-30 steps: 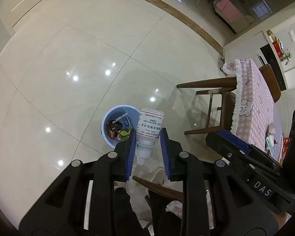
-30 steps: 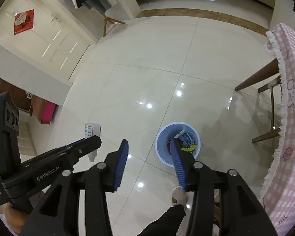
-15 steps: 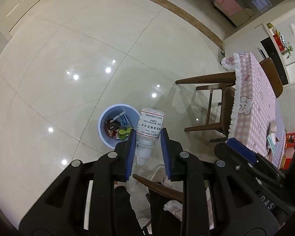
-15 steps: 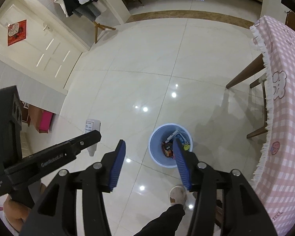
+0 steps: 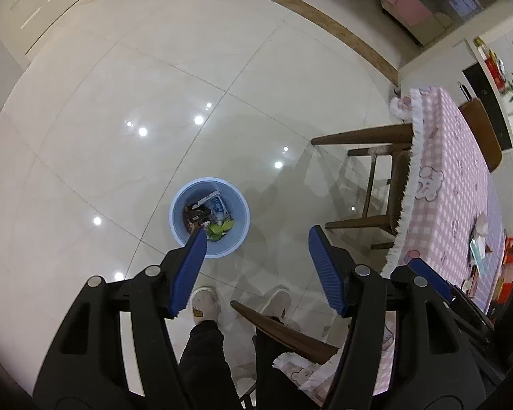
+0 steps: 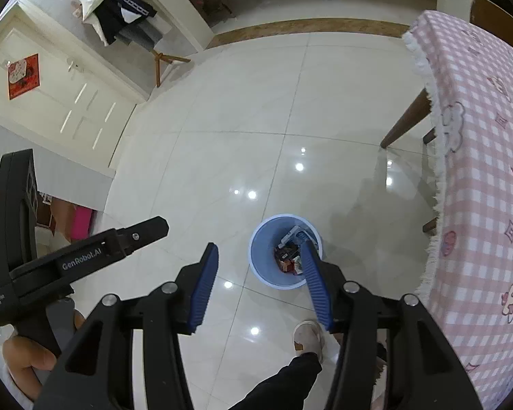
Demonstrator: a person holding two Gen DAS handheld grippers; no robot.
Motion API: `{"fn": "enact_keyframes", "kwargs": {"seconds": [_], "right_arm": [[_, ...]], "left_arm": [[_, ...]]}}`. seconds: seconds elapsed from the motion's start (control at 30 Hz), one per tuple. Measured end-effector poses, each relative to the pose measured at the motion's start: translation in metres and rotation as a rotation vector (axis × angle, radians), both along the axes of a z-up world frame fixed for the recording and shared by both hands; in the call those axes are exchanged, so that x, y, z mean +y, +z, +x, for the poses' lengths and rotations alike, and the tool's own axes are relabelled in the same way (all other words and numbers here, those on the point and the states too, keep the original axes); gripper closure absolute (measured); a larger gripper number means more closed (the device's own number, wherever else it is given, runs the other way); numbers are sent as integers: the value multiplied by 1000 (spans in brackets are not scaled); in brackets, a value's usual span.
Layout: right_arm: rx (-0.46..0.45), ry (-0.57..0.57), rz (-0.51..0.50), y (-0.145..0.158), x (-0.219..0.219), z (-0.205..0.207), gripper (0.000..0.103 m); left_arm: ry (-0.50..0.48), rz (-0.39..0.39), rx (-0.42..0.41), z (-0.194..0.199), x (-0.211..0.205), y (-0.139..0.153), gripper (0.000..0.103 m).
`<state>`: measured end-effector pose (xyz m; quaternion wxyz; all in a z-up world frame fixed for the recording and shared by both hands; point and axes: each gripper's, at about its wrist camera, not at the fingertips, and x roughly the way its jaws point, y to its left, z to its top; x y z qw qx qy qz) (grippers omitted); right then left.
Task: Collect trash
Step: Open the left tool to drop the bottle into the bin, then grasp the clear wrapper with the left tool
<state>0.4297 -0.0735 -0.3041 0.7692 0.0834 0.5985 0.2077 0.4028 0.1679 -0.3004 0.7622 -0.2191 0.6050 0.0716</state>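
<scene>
My left gripper [image 5: 256, 235] is spread wide, nothing between the 2 blue pads [image 5: 188, 273]. My right gripper [image 6: 260, 253] is also parted, nothing held. Both hang high over the floor, pointing down.

Nearest below me: dark trouser legs and 2 pale slippers [image 5: 205, 302] on the tile, with a brown chair back [image 5: 284, 333] just beside the right foot.

Trash sits in the blue bin [image 5: 178, 229] — round, open-topped, standing on the floor just ahead of my feet. Contents: a clear wrapper with blue print [image 5: 217, 205], dark red packaging [image 5: 193, 217], some green pieces [image 5: 219, 227]. In the left view my left pad tip overlaps the bin rim; in the right view my right pad does the same to the bin [image 6: 260, 259].

Floor [image 5: 126, 109] is large glossy cream tile with thin grout lines and bright ceiling-light reflections scattered around the bin.

To the right, a table under a pink-and-white checked cloth [image 6: 489, 177] with white fringe and cartoon prints, wooden legs and a chair [image 5: 376, 188] tucked beneath it. A few small items lie on the cloth — too small to identify.

Further out: a brown border strip [image 5: 325, 17] across the floor, a white panelled door [image 6: 68, 102] with a red square decoration [image 6: 23, 76], clothes hung on a wooden stand [image 6: 119, 17], and a pink sofa [image 5: 407, 10] in the dim room beyond.
</scene>
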Motion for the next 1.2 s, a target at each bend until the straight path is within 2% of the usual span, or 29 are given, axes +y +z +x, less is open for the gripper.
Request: {"fn": "enact_keyframes", "kwargs": {"seconds": [0.17,0.33,0.5,0.7,0.9,1.03,1.2], "right_arm": [[-5,-46,12,2,-39,1,53],[-28,-146,16,10,-107,2,53],[-46,-290,-3,13,-202,-4,53],[-55,-497,-52,11,-333,-28,53],[-33,-697,-105,2,-455,-61,53],[-17,-781,-116,-8,-512,-73,53],[-12,-833,-112,-19,-554,-79,53]], "left_arm": [[-79,19,-17,12,-50,8,42],[-194,37,-36,28,-122,16,42],[-356,31,-61,45,-218,20,42],[-638,-20,-83,54,-371,14,42],[-910,-16,-130,43,-505,4,42],[-995,-27,-133,41,-560,-8,42],[-1103,50,-145,37,-613,-27,42]]}}
